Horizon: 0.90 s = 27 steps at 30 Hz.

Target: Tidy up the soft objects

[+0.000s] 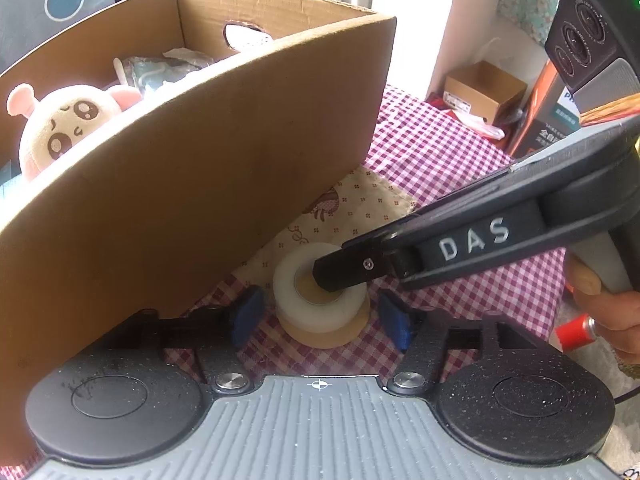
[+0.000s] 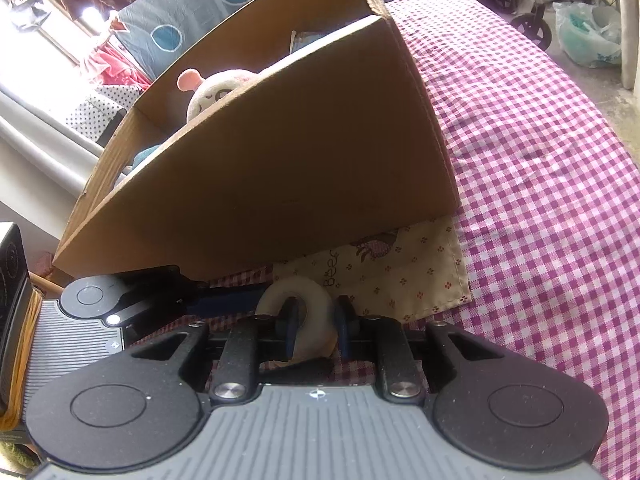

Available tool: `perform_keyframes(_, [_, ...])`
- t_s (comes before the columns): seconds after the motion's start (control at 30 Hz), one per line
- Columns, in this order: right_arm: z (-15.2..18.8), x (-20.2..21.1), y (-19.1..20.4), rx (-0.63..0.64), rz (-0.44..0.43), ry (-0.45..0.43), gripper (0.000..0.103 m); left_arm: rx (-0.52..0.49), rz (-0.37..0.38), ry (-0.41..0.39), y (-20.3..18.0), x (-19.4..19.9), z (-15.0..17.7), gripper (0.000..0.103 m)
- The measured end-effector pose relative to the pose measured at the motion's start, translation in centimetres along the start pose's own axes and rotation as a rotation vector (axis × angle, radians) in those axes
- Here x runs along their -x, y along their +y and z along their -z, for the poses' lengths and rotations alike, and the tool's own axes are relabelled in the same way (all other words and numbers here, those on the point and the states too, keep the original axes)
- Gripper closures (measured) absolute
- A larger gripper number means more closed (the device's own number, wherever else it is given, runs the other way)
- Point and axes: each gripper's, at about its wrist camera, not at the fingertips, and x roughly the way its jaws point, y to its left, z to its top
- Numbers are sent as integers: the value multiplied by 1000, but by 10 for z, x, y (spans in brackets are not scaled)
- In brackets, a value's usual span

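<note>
A white tape roll [image 1: 320,298] stands on a flat tan tape roll [image 1: 326,330] on the checked cloth, close beside the cardboard box [image 1: 192,184]. My left gripper [image 1: 322,320] is open, its blue pads on either side of the rolls without touching. My right gripper [image 1: 340,272] comes in from the right with one finger inside the white roll's core; in the right wrist view its fingers [image 2: 318,326] are shut on the white roll's wall [image 2: 312,312]. A pink and white plush toy [image 1: 60,128] sits inside the box.
A beige patterned cloth [image 1: 352,208] lies under the box corner, also in the right wrist view [image 2: 404,276]. The purple checked tablecloth [image 2: 540,184] covers the table. A small brown box [image 1: 486,90] and an orange package [image 1: 540,120] stand at the far right. Packaged items lie deeper in the box.
</note>
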Motion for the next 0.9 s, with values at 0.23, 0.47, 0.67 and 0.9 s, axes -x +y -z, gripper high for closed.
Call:
perform_keyframes(0.23, [-1, 0, -36, -169, -224, -13, 40, 57, -2, -19, 8, 0, 8, 10])
perform_keyframes(0.47, [7, -1, -55, -240, -370, -44, 10, 155, 44, -39, 23, 3, 11, 1])
perform_keyframes(0.67, [13, -2, -41, -169, -351, -57, 0, 203, 87, -79, 33, 9, 18, 0])
perform_keyframes(0.9, [14, -1, -47, -183, -363, -53, 0, 282, 160, -145, 45, 17, 31, 0])
